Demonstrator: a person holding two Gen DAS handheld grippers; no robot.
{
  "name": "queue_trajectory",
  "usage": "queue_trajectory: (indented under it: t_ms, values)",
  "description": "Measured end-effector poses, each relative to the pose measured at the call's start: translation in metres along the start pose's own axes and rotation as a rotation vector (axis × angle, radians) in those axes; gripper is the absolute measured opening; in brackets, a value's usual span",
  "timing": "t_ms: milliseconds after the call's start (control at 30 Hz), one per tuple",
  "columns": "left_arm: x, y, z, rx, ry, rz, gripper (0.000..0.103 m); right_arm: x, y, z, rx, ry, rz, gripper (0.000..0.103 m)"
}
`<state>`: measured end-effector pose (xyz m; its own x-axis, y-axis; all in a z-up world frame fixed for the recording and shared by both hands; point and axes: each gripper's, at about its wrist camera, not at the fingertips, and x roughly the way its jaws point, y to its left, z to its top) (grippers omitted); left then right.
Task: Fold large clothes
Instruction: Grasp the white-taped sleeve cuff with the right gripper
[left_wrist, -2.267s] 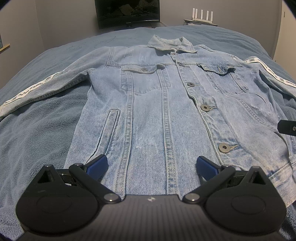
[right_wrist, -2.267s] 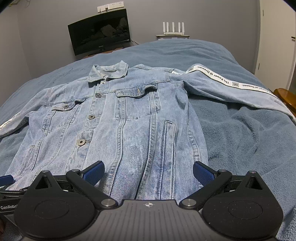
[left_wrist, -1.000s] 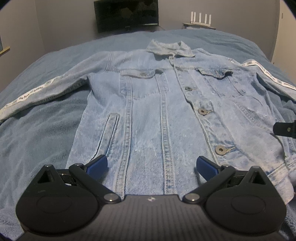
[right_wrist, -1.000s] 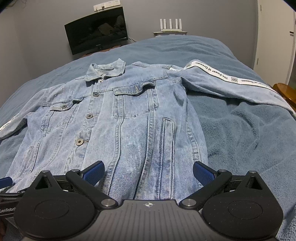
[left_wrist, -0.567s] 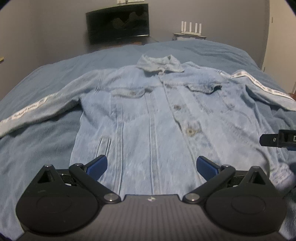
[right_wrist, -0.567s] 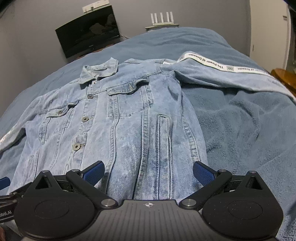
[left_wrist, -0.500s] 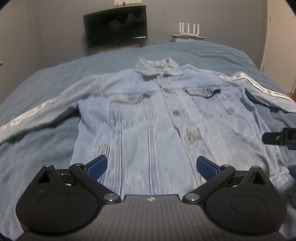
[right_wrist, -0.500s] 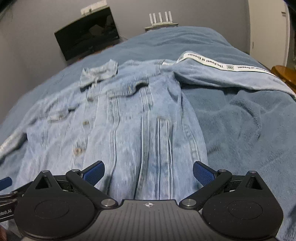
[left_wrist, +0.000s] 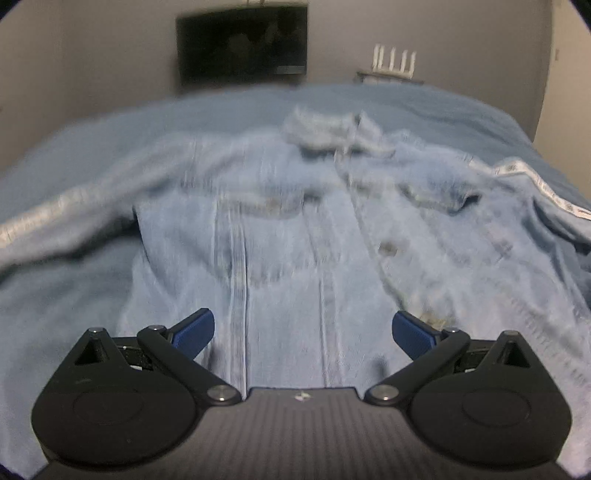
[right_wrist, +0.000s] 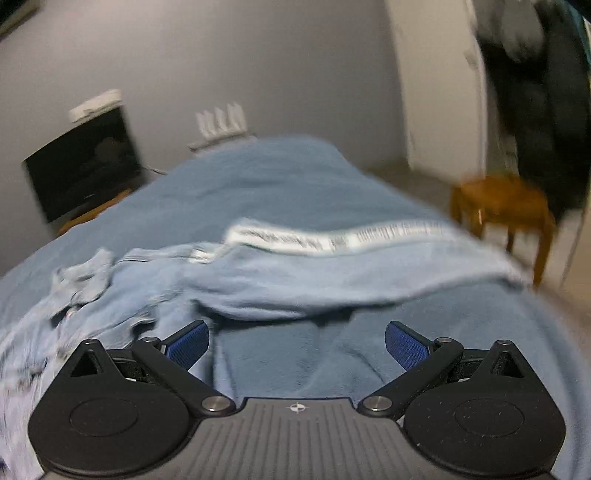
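A light blue denim jacket (left_wrist: 295, 236) lies face up and buttoned on a blue bed cover (left_wrist: 55, 302), collar (left_wrist: 332, 129) at the far side, both sleeves spread out. My left gripper (left_wrist: 301, 330) is open and empty, low over the jacket's lower front. My right gripper (right_wrist: 297, 341) is open and empty, above the bed cover (right_wrist: 288, 184) just right of the jacket's body (right_wrist: 122, 291). The jacket's right sleeve (right_wrist: 332, 269), with a white printed stripe, lies just beyond it. Both views are blurred by motion.
A dark screen (left_wrist: 242, 46) and a white router (left_wrist: 393, 61) stand by the far wall. A wooden stool (right_wrist: 506, 210) stands on the floor right of the bed, beside a white door (right_wrist: 439, 85) and dark hanging clothes (right_wrist: 535, 92).
Both grippers have moved forward over the jacket. The right gripper has swung to the right and now faces the right sleeve and the stool. Both stay open.
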<state>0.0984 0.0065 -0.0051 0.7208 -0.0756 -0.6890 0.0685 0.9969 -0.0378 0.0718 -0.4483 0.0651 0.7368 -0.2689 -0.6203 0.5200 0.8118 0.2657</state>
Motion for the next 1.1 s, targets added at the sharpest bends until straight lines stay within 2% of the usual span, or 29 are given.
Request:
queue_trajectory:
  t_ms: [67,200,267,333,433,533,667,800,933,1033,1100]
  values:
    - [0.013,0.011,-0.004,-0.054,0.044,-0.023,0.103,0.019,-0.015,0.007,0.088,0.038,0.0,0.103]
    - [0.025,0.016,-0.005,-0.084,0.035,-0.044,0.103,0.049,-0.035,0.01,0.172,0.046,0.009,0.103]
    - [0.03,0.013,-0.006,-0.059,0.028,-0.039,0.103,0.063,-0.039,0.009,0.179,0.03,-0.002,0.098]
    - [0.036,0.008,-0.008,-0.028,0.041,-0.033,0.103,0.076,-0.043,0.011,0.183,0.017,-0.03,0.085]
    - [0.043,0.001,-0.009,0.011,0.058,-0.031,0.103,0.094,-0.052,0.009,0.21,0.026,-0.047,0.073]
    - [0.045,-0.003,-0.009,0.028,0.063,-0.032,0.103,0.11,-0.059,0.002,0.266,0.046,-0.041,0.068]
    - [0.048,-0.002,-0.009,0.024,0.071,-0.039,0.103,0.116,-0.069,0.008,0.313,-0.022,-0.029,0.058]
    - [0.048,0.0,-0.01,0.021,0.072,-0.042,0.103,0.117,-0.089,0.016,0.423,-0.109,-0.033,0.049]
    - [0.049,-0.001,-0.01,0.021,0.076,-0.043,0.103,0.108,-0.114,0.018,0.503,-0.235,-0.102,0.046]
    - [0.05,-0.001,-0.01,0.022,0.079,-0.043,0.103,0.109,-0.133,0.018,0.594,-0.275,-0.111,0.043]
    - [0.051,0.001,-0.01,0.016,0.083,-0.047,0.103,0.11,-0.138,0.018,0.599,-0.299,-0.124,0.043]
